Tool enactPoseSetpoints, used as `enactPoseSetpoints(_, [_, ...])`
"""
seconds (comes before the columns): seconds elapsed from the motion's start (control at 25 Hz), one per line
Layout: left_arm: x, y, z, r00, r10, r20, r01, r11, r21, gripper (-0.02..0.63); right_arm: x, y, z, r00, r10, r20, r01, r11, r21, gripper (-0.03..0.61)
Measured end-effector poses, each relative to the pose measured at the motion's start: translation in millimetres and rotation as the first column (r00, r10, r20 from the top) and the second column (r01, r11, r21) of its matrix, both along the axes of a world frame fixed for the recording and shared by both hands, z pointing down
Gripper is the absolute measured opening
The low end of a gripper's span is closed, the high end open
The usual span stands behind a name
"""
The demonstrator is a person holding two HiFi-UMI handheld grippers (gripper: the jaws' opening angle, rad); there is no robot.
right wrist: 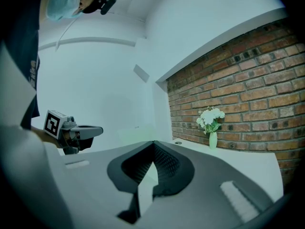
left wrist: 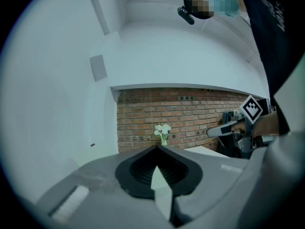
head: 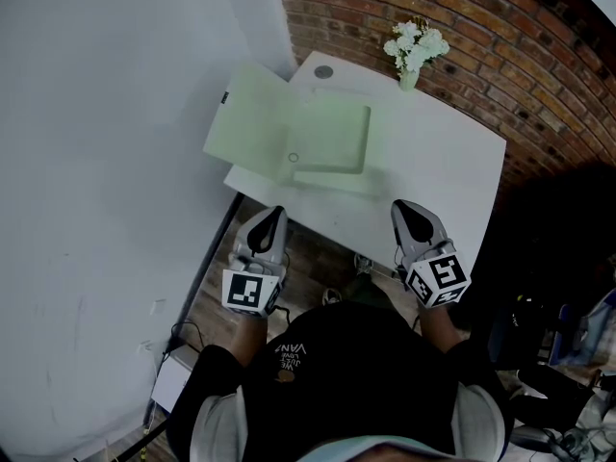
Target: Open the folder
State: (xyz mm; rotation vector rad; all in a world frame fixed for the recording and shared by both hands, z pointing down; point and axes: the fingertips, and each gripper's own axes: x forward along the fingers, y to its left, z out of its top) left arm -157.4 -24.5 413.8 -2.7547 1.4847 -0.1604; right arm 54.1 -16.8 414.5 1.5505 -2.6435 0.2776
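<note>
- Pale green folder (head: pixel 289 133) flat on the white bench (head: pixel 443 171), upper centre of the head view, one leaf spread past the bench's left edge.
- Left hand-held gripper (head: pixel 276 212) clenched and empty, lower left, off the bench's near edge.
- Right hand-held gripper (head: pixel 400 206) likewise clenched on nothing, lower right.
- Vase of white flowers (head: pixel 414 51) at the top, beside the brick wall (head: pixel 500 27).

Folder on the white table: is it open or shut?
Open, it seems: the folder lies spread in two pale green leaves, one overhanging the table edge.

A vase of white flowers (head: pixel 416 51) stands on the white table (head: pixel 448 166) by the brick wall (head: pixel 510 37).
</note>
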Motion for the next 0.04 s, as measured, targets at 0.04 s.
enactPoseSetpoints(0.04, [0.9, -0.8, -1.2, 1.000, -0.002, -0.007, 0.002, 1.000, -0.004, 0.000, 0.3, -1.0, -0.4, 1.000, 0.000, -0.001, 0.000, 1.000, 0.000, -0.003])
